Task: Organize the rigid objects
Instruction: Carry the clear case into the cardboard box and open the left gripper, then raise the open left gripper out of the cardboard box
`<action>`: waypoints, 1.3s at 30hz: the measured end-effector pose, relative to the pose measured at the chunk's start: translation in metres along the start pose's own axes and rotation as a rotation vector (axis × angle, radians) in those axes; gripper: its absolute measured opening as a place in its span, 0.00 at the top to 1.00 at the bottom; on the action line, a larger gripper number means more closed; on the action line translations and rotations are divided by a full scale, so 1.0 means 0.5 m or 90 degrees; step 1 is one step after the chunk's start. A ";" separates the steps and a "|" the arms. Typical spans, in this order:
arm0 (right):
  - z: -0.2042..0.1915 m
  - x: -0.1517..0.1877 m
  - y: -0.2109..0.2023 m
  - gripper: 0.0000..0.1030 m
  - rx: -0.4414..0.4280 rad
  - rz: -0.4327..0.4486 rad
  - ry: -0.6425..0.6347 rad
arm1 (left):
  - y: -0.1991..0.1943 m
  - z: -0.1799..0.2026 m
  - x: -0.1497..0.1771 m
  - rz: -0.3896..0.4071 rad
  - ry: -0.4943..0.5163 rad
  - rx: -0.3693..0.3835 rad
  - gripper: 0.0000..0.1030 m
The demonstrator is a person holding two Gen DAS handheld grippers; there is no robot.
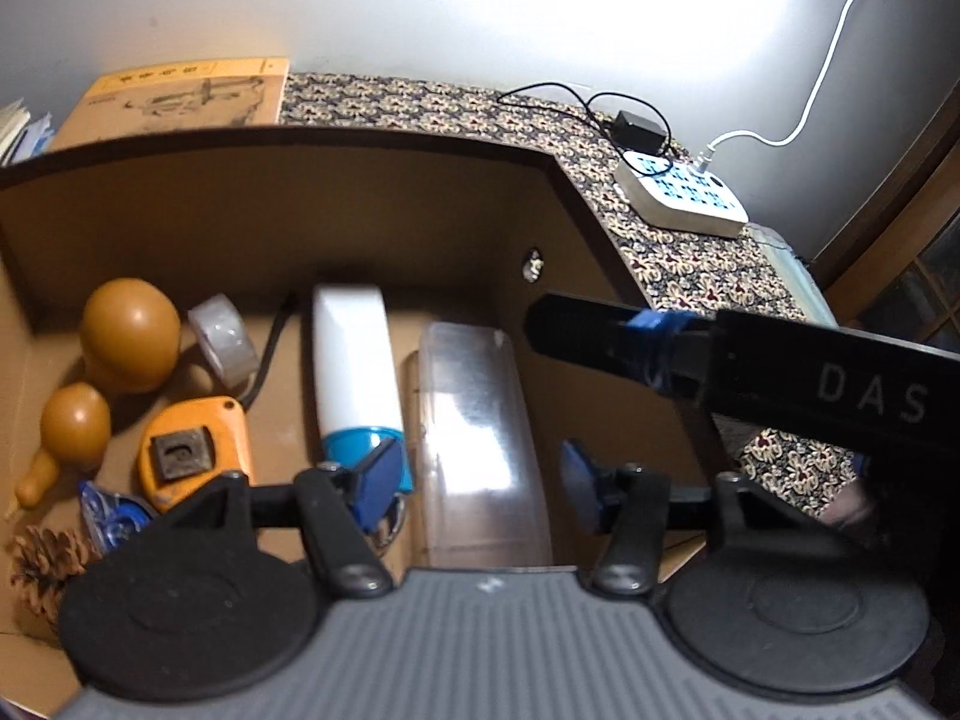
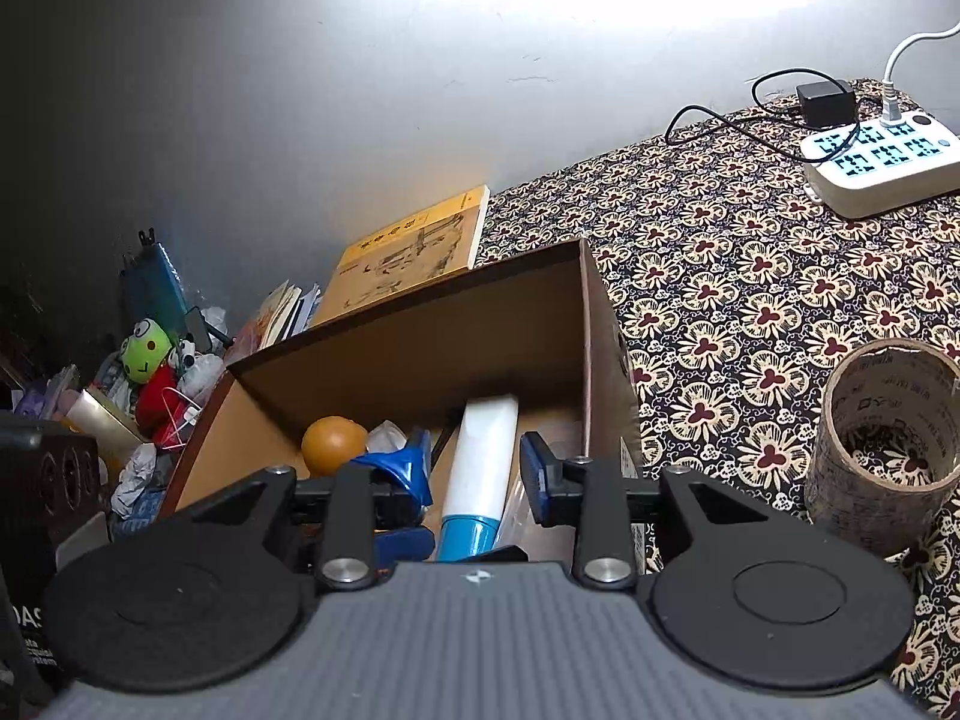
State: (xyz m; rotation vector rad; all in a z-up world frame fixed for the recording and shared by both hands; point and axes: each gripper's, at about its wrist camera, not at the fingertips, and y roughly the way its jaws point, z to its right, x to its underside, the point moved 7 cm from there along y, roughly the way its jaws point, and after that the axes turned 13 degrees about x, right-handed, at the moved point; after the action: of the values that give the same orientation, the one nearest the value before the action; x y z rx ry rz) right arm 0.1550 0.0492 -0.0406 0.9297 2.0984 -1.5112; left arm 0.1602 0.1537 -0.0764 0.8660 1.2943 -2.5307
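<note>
An open cardboard box holds two orange-brown gourds, a grey tape roll, an orange tape measure, a white tube with a blue cap, a clear plastic case and a pine cone. My left gripper points down into the box and is open. The clear case lies between its blue pads, with a small gap on each side. My right gripper hovers over the box's near end, open, gripping nothing; the white tube shows below the gap. Its black finger crosses the left wrist view.
The box stands on a patterned cloth. A brown tape roll stands to its right. A white power strip with cables lies at the back, with a yellow book behind the box and a clutter pile with a green frog toy to the left.
</note>
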 end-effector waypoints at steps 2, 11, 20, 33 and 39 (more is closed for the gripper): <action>-0.001 0.005 -0.005 0.86 -0.002 0.000 -0.002 | -0.005 -0.001 -0.001 -0.003 0.013 -0.029 0.45; -0.005 0.024 -0.024 0.86 0.005 0.004 -0.018 | -0.041 0.001 0.007 -0.002 0.041 -0.116 0.41; -0.007 0.048 -0.055 0.85 -0.004 -0.002 -0.022 | -0.088 0.004 0.019 0.008 0.052 -0.205 0.39; -0.004 0.069 -0.107 0.83 -0.028 0.002 -0.028 | -0.158 0.028 0.033 0.040 0.051 -0.282 0.36; 0.005 0.072 -0.136 0.83 -0.043 0.007 -0.032 | -0.176 0.048 0.045 0.045 0.049 -0.304 0.33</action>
State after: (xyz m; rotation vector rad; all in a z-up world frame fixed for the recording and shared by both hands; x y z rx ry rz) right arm 0.0813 0.0434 -0.0187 0.8685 2.0914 -1.4352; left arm 0.0968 0.1909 -0.0174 0.8816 1.7534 -2.0139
